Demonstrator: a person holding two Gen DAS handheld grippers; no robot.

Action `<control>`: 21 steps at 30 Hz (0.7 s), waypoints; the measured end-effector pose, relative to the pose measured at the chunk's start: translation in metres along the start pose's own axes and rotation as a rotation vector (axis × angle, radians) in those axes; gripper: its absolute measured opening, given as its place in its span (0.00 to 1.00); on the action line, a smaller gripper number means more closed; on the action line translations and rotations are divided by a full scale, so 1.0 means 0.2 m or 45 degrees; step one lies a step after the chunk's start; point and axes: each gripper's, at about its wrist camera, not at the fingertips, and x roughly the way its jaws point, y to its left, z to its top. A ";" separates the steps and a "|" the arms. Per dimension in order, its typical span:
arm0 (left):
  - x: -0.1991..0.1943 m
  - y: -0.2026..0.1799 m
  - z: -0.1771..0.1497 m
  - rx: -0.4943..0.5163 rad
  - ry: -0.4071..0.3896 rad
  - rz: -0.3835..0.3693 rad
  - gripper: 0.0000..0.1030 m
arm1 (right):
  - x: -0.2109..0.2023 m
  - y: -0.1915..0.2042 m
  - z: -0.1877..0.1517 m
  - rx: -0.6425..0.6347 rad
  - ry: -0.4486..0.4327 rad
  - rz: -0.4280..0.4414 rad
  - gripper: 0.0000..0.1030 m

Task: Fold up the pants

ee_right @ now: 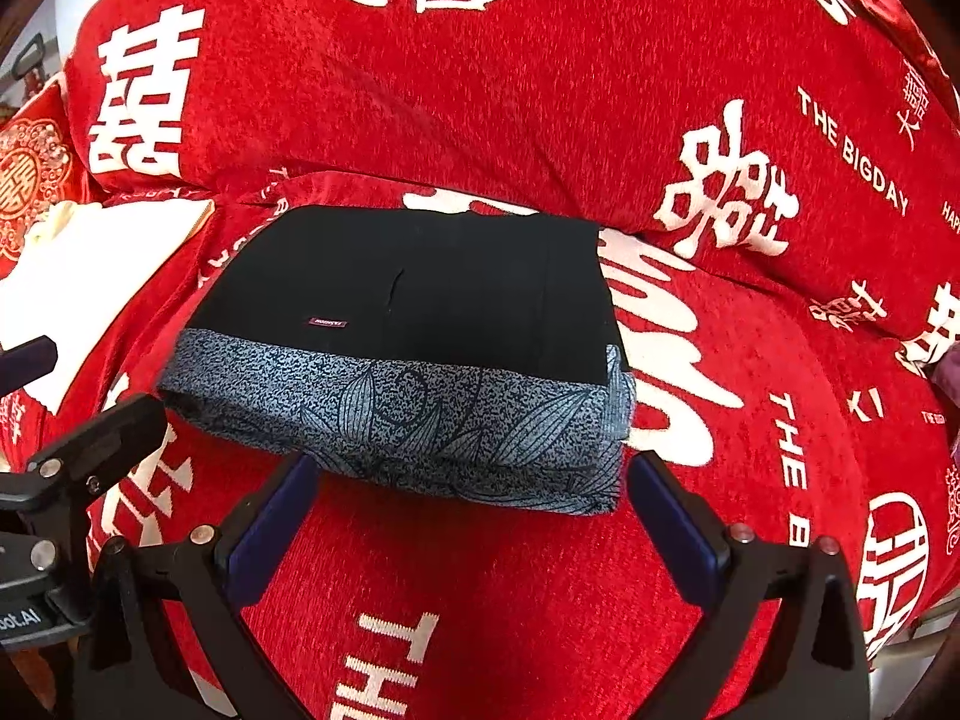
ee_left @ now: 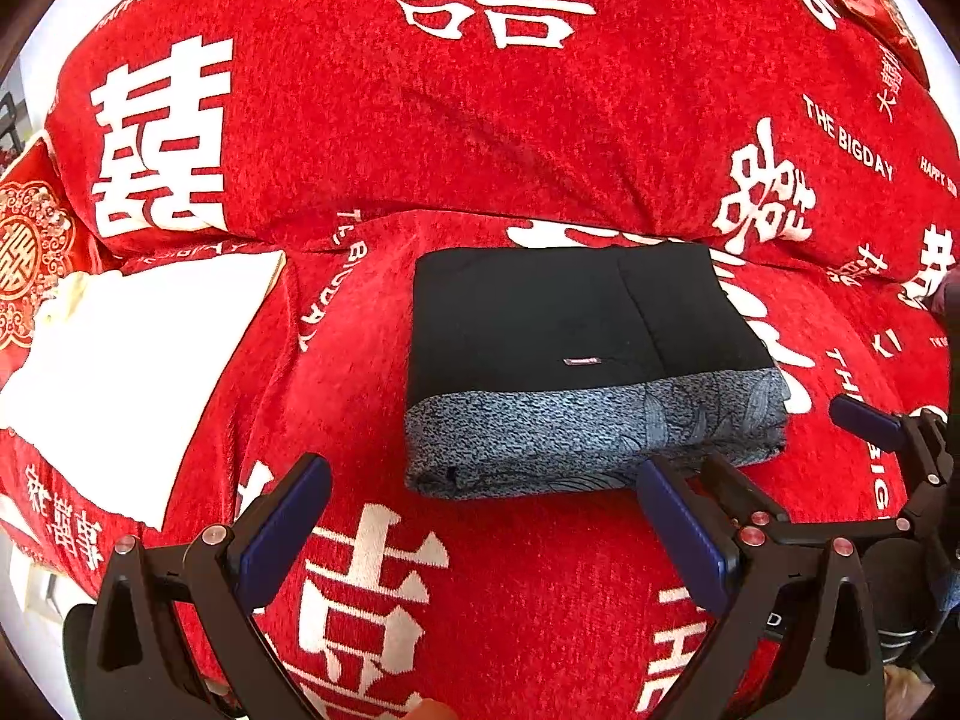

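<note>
- The pants (ee_left: 591, 354) lie as one compact folded rectangle on the red sofa cover (ee_left: 516, 588), black panel uppermost with a grey leaf-print band along the near edge; they sit just in front of the backrest cushion (ee_left: 456, 120).
- The left gripper (ee_left: 480, 531) hangs near the packet's near edge, a little to its left, jaws spread wide and holding nothing.
- The right gripper (ee_right: 471, 525) sits straight in front of the grey band, jaws also wide and empty; the fabric edge lies just beyond their tips, and I cannot tell whether they touch it.
- Judging by the tidy stack, the folding looks finished or nearly so; the step in hand seems to be a final check or letting go.
- To do it well: draw both tools back low and level, without snagging the band, so the layers stay squared. If an edge needs truing, nudge it with a closed tip rather than pinching one layer.
- Count: one pair of pants, one small red label (ee_right: 327, 321) on the black panel, two grippers, one white folded cloth (ee_left: 129, 372) well to the left, one ornate red cushion (ee_left: 27, 264) at the far left.
</note>
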 end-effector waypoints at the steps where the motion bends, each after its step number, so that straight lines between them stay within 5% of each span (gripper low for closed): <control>1: 0.00 0.00 0.00 0.003 0.001 -0.002 0.99 | 0.00 0.00 0.00 -0.001 -0.001 0.001 1.00; 21: 0.00 -0.03 0.00 0.012 0.016 -0.022 0.99 | 0.03 -0.02 -0.02 0.002 0.023 -0.002 1.00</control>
